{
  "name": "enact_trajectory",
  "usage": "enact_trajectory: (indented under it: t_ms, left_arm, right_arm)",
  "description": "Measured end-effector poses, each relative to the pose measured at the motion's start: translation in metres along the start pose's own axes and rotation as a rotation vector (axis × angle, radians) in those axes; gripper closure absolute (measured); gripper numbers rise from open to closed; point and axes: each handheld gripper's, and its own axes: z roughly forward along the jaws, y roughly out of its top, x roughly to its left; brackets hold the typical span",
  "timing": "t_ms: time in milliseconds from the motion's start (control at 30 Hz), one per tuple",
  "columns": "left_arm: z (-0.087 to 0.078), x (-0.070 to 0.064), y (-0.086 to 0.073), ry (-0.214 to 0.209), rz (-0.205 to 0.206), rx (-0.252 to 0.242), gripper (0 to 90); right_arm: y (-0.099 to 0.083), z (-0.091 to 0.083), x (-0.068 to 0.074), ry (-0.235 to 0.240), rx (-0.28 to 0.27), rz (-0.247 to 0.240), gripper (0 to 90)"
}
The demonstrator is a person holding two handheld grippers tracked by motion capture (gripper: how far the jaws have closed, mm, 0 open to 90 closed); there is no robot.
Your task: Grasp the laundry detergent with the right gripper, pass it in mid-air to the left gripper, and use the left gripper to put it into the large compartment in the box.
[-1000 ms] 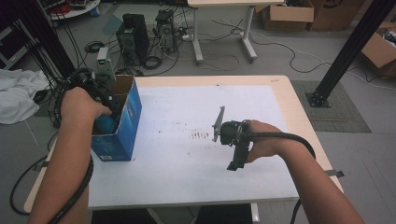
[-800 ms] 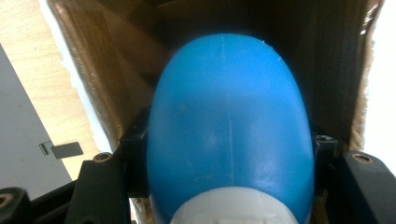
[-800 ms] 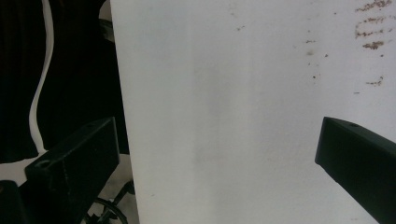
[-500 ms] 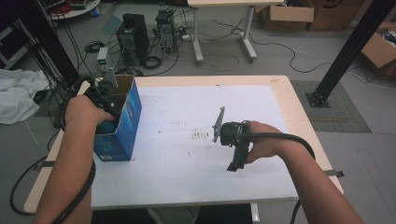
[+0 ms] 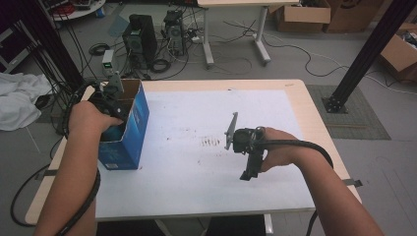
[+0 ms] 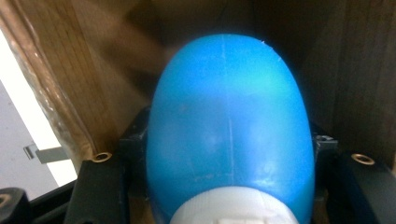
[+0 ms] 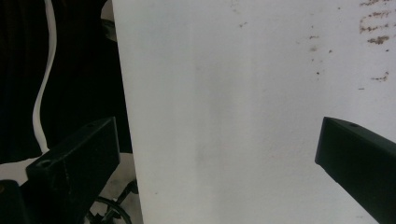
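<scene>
A blue cardboard box (image 5: 129, 132) stands open-topped at the table's left edge. My left gripper (image 5: 109, 104) reaches down into it, and in the left gripper view it (image 6: 229, 161) is shut on a blue bottle (image 6: 229, 121) with a white cap (image 6: 233, 212); brown inner walls of the box surround the bottle. My right gripper (image 5: 249, 169) hovers over the middle right of the table, its jaws pointing toward the front edge. In the right gripper view it (image 7: 215, 144) is open with nothing between its fingers, above the white table top (image 7: 243, 93).
The white table top (image 5: 196, 162) carries a few brown smudges (image 5: 211, 141) near its centre. Beyond the table's far edge are computer towers (image 5: 140, 32), cables and a second desk. A black post (image 5: 364, 54) stands at the right, and white cloth (image 5: 17, 103) lies at the left.
My left hand has shifted slightly at the box, sinking a little with the bottle. The right gripper has stayed where it was.
</scene>
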Motion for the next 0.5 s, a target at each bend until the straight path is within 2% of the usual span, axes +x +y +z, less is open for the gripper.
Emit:
enact_trajectory:
  t_ms: [100,200,267,500]
  left_arm:
    - [-0.001,-0.001,0.000,0.003,0.006,-0.014,37.8]
    - [-0.003,-0.002,0.000,-0.004,0.013,-0.031,33.0]
    - [-0.005,-0.003,-0.001,0.005,0.019,-0.027,32.5]
    - [-0.012,-0.004,-0.002,0.015,0.010,-0.038,29.6]
  right_arm:
    - [0.000,-0.001,0.000,-0.001,0.004,0.000,0.0]
    - [-0.002,0.000,0.000,0.001,0.000,0.002,0.0]
    - [-0.002,0.000,0.000,0.001,0.000,0.004,0.0]
    - [-0.003,0.002,0.001,0.005,-0.006,0.007,0.0]
